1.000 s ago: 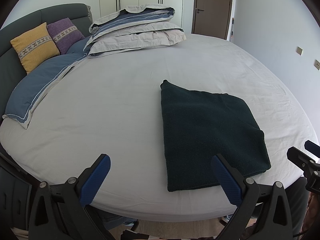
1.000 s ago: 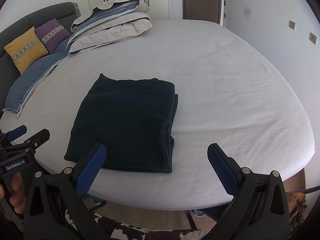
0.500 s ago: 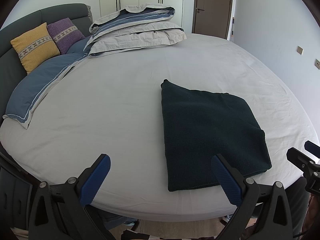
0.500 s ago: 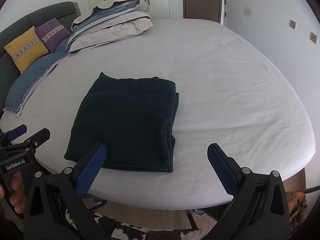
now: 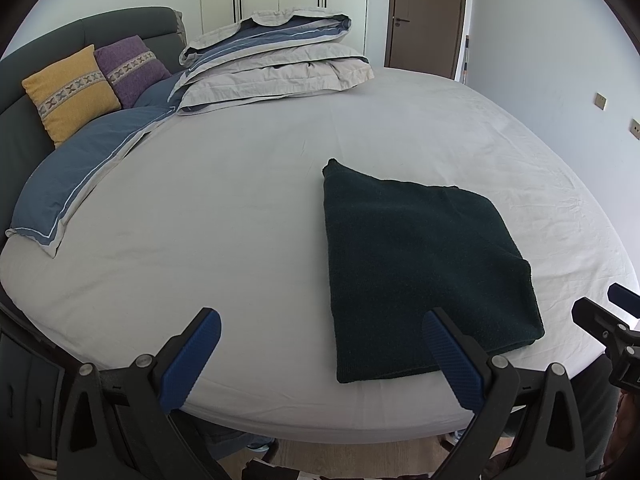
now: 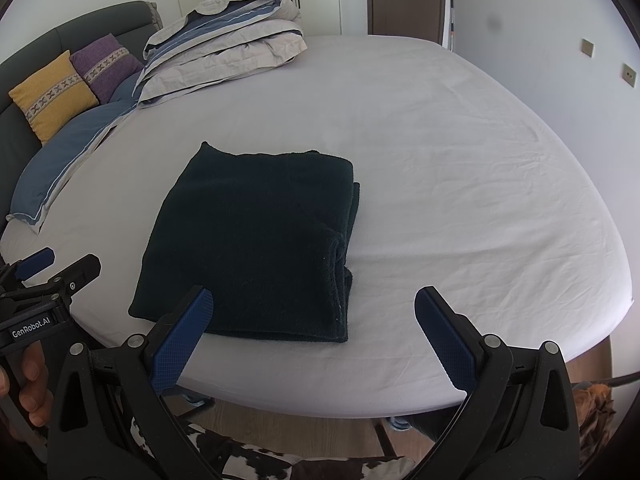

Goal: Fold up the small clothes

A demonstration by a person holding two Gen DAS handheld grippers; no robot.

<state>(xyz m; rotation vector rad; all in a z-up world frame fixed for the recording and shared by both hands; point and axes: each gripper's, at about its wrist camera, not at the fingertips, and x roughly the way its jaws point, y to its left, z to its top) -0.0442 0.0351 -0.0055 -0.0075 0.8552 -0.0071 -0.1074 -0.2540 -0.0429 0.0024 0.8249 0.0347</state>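
Both grippers are hovering with jaws spread wide, holding nothing: the left gripper [image 5: 320, 356] is sitting off the near-left corner of the folded dark green garment [image 6: 256, 248], the right gripper [image 6: 314, 332] off its near-right corner. The garment is lying flat near the front edge of the white bed [image 6: 460, 168].

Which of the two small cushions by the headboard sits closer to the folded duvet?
The purple cushion. It sits beside the folded duvet, while the yellow cushion is on its far side, further along the headboard.
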